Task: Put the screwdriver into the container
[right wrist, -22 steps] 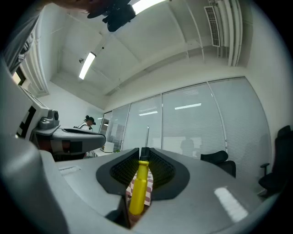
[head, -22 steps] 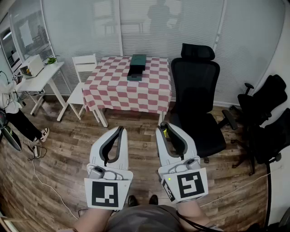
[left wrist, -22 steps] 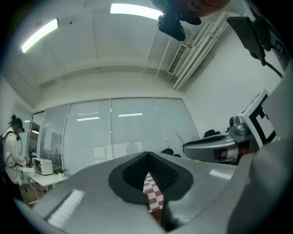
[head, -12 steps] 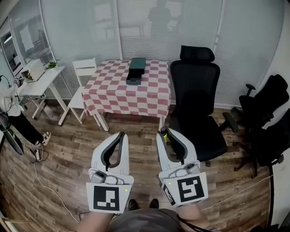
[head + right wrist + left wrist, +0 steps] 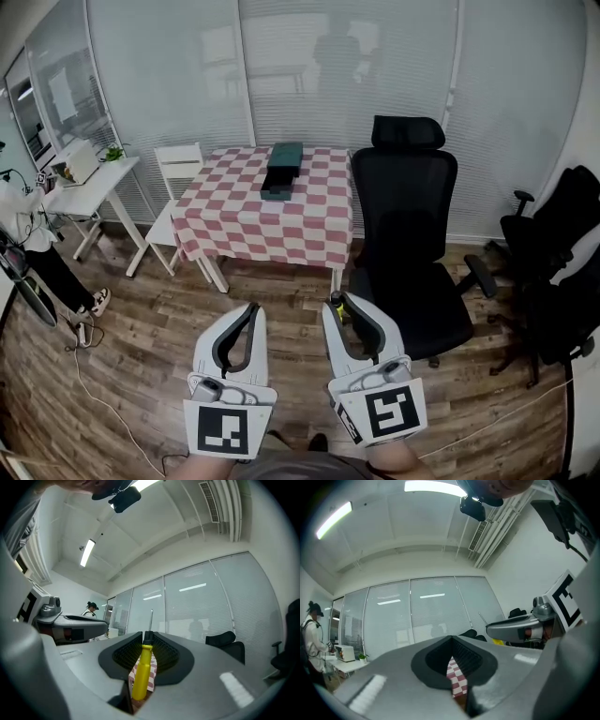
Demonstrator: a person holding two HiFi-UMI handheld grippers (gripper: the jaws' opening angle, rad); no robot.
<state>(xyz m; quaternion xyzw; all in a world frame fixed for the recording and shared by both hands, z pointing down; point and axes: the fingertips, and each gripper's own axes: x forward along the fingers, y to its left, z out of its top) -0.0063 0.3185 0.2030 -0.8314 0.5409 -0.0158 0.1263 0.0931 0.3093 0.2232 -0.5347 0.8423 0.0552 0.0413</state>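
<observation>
Red-checked table [image 5: 267,220] is standing mid-room; black office chair [image 5: 403,234] sitting just beside its right edge, white chair [image 5: 178,164] at its left. White desk [image 5: 89,183] lining the left wall, person [image 5: 37,253] standing near it. White cable [image 5: 86,370] trailing over wooden floor [image 5: 150,319].

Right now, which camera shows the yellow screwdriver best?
The right gripper view: the screwdriver fills the middle, yellow handle and thin shaft, pinched in the right claw. The head view shows just a yellow speck at that claw's tip; the left gripper view, a tiny yellow sliver.
</observation>
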